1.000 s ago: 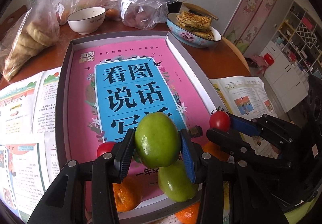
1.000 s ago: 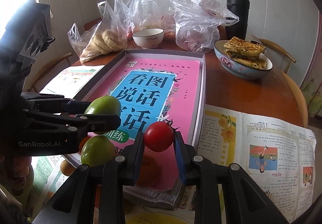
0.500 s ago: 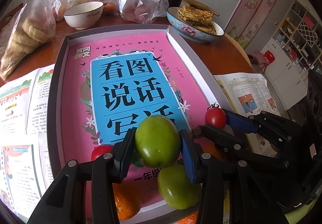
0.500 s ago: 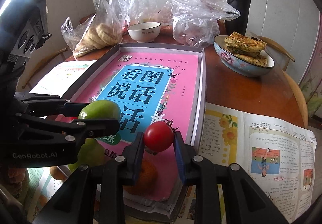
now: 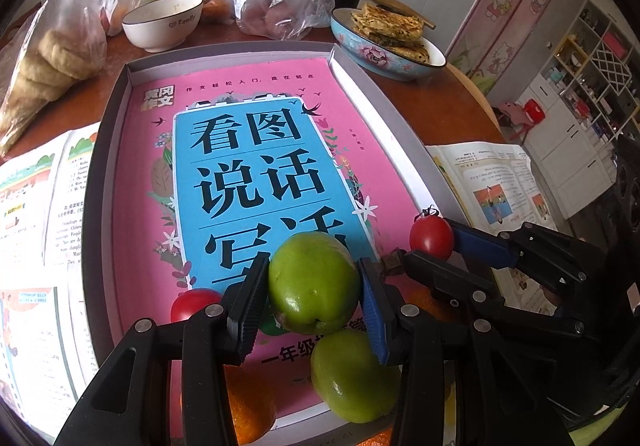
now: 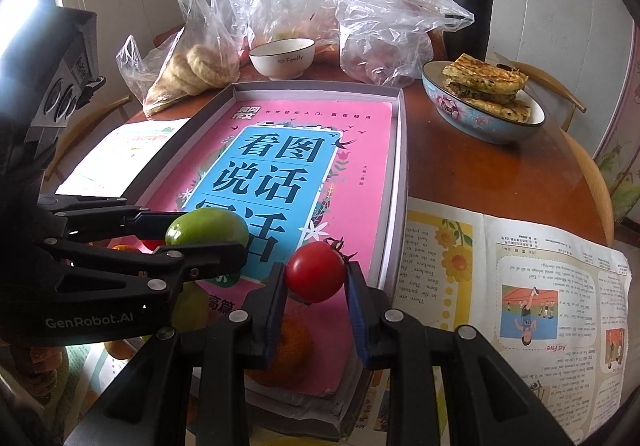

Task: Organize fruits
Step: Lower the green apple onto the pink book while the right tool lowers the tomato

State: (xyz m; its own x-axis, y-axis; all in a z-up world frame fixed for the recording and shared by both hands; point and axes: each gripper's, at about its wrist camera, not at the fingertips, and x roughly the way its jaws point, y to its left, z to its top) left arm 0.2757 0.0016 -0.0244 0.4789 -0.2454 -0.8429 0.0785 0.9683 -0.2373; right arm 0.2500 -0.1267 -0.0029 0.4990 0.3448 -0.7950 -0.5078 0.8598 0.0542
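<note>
Green fruit, round and glossy, is clamped between the two fingers of the left claw, held above the near end of a grey shallow box. Right claw grips one red cherry tomato with its stem attached, just inside the right-hand wall of the same box. Both claws are closed on their loads, side by side and near each other but apart.

Fruit count. Green fruits: two, one held and a second green fruit lying in the box at its near edge. Cherry tomatoes: two, one held and a second tomato lying on the box floor to the left of the left claw. Oranges: at least two partly hidden ones, an orange beneath the left claw and another orange beneath the right claw; their exact number cannot be told.

Box floor is covered by one pink book with a blue title panel. Round wooden desk carries the box, with open picture-book pages spread around it.

Beyond the box: one white bowl, one flowered blue bowl stacked with flatbread pieces, one black flask, and three clear plastic bags, one bag of buns at the left.
</note>
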